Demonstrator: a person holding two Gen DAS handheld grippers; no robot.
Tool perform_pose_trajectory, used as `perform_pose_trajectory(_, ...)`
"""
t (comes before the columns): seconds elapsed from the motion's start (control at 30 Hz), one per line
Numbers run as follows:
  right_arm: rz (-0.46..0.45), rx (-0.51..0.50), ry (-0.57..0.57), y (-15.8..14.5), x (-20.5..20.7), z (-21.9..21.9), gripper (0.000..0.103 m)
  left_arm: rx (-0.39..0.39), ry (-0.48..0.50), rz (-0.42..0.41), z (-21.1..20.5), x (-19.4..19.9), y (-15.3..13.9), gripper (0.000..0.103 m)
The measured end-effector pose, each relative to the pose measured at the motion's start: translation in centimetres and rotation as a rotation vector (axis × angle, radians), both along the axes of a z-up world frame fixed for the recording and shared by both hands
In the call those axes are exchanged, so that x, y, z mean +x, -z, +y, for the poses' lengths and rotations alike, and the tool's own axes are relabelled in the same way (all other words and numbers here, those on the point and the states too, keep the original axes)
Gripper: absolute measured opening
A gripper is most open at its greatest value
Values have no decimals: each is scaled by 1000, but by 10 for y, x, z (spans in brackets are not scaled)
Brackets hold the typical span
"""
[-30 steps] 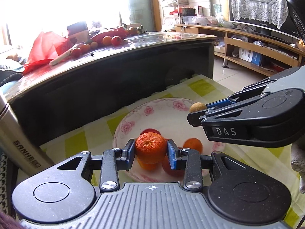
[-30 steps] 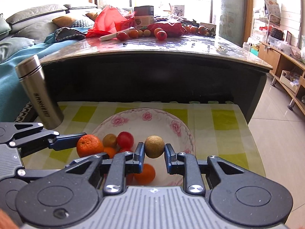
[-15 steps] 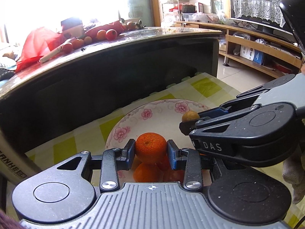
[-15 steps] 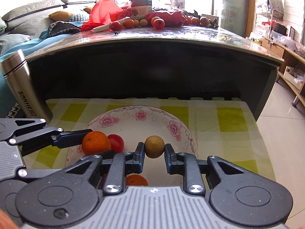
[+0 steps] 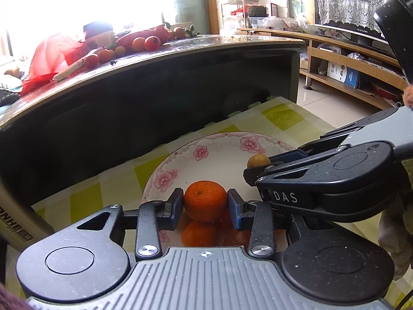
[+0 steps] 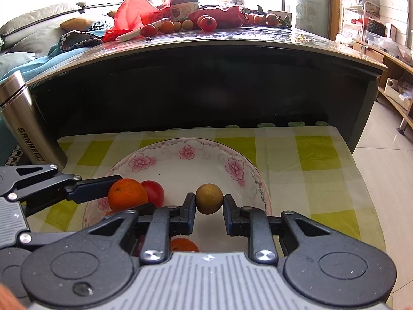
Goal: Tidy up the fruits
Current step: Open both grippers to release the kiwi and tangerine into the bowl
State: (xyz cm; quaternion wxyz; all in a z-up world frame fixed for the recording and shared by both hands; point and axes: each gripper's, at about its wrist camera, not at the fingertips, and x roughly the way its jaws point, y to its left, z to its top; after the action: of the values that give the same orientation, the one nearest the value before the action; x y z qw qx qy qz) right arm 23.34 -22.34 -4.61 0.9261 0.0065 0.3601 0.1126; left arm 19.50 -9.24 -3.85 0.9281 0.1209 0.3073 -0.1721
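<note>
Orange clamped, stem dimple seemingly facing camera.

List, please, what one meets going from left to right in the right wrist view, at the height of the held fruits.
Left hand-held gripper → orange held in it → red tomato → brown-green round fruit held in the right hand-held gripper → right rim of the flowered plate → checked cloth.

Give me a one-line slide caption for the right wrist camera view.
Right gripper holds a small brown fruit above the floral plate, beside the left gripper's orange.
</note>
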Motion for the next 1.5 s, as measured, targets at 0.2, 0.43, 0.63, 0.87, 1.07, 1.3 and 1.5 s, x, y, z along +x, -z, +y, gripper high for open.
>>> perform_pose_trajectory(0.2,0,-2,1,0,1,1,29,7,-6,-1,-1,1,0,49)
perform_pose_trajectory(0.43,0,4,8,0,0,1,29,11,-16,-5,-2,2,-1,54)
perform_pose_trajectory(0.63,-2,12,17,-2,-1,-1,29,0,-39,6,2,3,-3,63)
perform_pose_trajectory(0.87,-8,13,25,-5,-4,0,29,5,-52,4,2,3,-7,66)
perform_pose_trajectory(1.07,-12,15,29,-9,-7,0,29,11,-57,-4,3,-1,-10,70)
perform_pose_trajectory(1.3,-32,20,37,-19,-16,-1,32,15,-72,-27,6,-8,-20,78)
perform_pose_trajectory(1.5,-49,6,33,-27,-25,1,38,23,-90,-34,9,-15,-26,86)
